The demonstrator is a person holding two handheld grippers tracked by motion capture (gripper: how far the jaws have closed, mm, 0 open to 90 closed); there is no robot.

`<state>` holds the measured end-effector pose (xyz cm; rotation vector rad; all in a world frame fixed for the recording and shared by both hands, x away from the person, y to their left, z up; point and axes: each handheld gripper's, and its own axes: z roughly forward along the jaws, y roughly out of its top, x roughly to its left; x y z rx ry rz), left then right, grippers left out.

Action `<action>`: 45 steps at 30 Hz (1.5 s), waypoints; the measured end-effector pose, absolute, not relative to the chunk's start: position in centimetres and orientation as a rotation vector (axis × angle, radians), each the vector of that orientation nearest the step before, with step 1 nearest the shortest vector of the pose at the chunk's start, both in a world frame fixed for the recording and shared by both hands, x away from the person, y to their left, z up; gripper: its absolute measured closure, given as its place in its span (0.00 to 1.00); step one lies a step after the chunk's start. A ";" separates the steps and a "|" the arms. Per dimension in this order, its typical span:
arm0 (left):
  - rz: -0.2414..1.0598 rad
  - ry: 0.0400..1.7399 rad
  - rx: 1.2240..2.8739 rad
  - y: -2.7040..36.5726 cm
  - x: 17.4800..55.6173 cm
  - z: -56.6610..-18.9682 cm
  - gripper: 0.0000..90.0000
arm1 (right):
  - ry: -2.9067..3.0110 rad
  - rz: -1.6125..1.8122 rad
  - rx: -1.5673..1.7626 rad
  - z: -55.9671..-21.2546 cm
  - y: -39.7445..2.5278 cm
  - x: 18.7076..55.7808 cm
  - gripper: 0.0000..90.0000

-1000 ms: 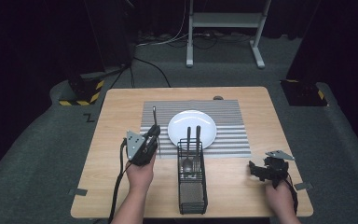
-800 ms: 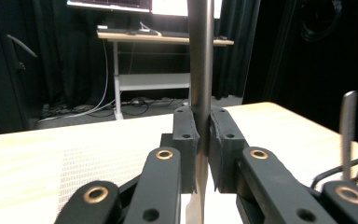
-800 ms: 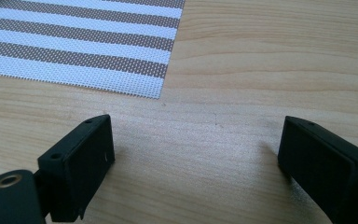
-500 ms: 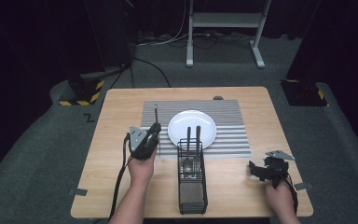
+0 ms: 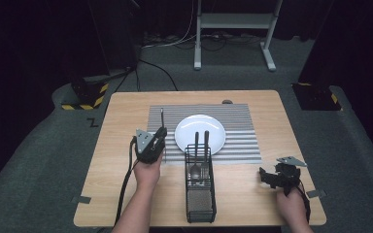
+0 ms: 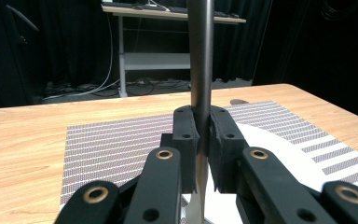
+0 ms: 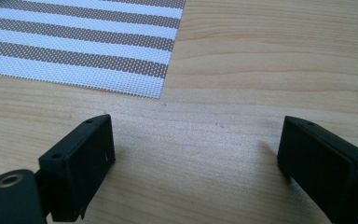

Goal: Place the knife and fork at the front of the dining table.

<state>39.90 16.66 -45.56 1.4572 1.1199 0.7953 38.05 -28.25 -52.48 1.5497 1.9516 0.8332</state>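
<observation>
My left gripper point(image 5: 161, 131) hovers over the left part of the striped placemat point(image 5: 238, 141), just left of the white plate point(image 5: 200, 127). It is shut on a slim metal utensil point(image 5: 161, 116) whose handle points away from me. In the left gripper view that utensil point(image 6: 200, 56) rises straight up between the jaws of the left gripper point(image 6: 200, 128). My right gripper point(image 5: 265, 177) rests low near the table's right front, open. In the right gripper view the right gripper point(image 7: 196, 154) has its jaws wide apart over bare wood.
A black wire cutlery caddy point(image 5: 200, 194) stands at the front middle with two utensils point(image 5: 201, 145) upright in it. The wooden table point(image 5: 121, 145) has bare room left of the placemat. A placemat corner point(image 7: 74, 46) lies ahead of the right jaws.
My left gripper has moved a little forward and to the right with the utensil in it. The right gripper has stayed still.
</observation>
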 end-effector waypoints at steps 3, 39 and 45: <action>0.791 1.125 1.449 16.6 40.1 -45.7 0.91 | 1.952 0.833 1.552 -52.5 -28.2 38.0 0.12; 0.679 1.323 1.379 16.9 46.9 -48.6 0.90 | 1.951 0.833 1.550 -52.5 -28.2 38.0 0.13; 0.670 1.346 1.388 16.9 47.5 -49.0 0.90 | 1.955 0.839 1.550 -52.5 -28.3 38.0 0.13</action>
